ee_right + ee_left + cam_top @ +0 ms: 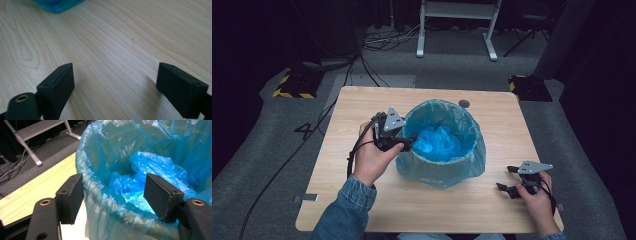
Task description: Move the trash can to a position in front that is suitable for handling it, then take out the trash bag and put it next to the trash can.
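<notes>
Right gripper [513, 182] low over table [362, 210] at near right, jaws wide apart, holding nothing, well apart from bin. Left gripper [113, 195] at bin's left rim, jaws spread wide, straddling rim and blue bag liner [100, 157], not yet clamped. Bin [442, 170] mid-table, crumpled blue plastic [437, 142] inside. Risk: pinching thin film alone could tear liner or tip light bin.
</notes>
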`<state>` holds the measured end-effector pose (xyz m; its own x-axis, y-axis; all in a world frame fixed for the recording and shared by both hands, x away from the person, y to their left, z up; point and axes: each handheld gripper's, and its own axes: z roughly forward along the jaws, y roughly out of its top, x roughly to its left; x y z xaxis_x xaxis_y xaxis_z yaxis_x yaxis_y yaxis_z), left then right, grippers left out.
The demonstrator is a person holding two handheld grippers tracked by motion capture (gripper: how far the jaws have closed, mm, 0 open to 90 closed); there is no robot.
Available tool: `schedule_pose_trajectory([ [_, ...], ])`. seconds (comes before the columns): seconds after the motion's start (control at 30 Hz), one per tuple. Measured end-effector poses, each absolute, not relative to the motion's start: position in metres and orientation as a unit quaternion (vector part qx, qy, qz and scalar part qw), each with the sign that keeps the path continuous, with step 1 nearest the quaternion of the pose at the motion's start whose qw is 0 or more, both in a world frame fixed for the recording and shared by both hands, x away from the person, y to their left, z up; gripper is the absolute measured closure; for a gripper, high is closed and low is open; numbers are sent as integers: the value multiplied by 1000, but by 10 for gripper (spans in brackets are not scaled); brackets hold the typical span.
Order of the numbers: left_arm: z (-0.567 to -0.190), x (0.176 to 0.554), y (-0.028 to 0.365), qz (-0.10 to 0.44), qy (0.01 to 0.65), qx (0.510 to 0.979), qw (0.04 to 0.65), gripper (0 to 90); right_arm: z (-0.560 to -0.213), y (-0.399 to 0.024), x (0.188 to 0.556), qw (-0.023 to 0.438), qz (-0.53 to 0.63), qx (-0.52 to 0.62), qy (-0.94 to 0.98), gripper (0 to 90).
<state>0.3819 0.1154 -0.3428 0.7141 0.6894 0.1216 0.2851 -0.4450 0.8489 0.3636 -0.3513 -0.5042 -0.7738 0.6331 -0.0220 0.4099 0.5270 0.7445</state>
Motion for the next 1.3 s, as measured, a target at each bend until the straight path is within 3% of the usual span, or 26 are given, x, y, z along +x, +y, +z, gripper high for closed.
schedule_pose_trajectory([
  [0.27, -340, 365, 104, 224, 278, 815, 457, 283, -504, -351, 363, 146, 380, 303, 862, 147],
  [0.33, -336, 362, 107, 234, 278, 807, 465, 237, -504, -351, 363, 147, 380, 303, 861, 147],
  [0.63, -329, 341, 131, 232, 279, 811, 460, 200, -504, -352, 363, 133, 382, 305, 862, 148],
  [0.93, -344, 319, 154, 221, 297, 807, 461, 189, -504, -352, 363, 134, 381, 305, 863, 147],
  [1.3, -379, 326, 161, 211, 301, 808, 461, 188, -502, -351, 362, 123, 391, 319, 855, 155],
])
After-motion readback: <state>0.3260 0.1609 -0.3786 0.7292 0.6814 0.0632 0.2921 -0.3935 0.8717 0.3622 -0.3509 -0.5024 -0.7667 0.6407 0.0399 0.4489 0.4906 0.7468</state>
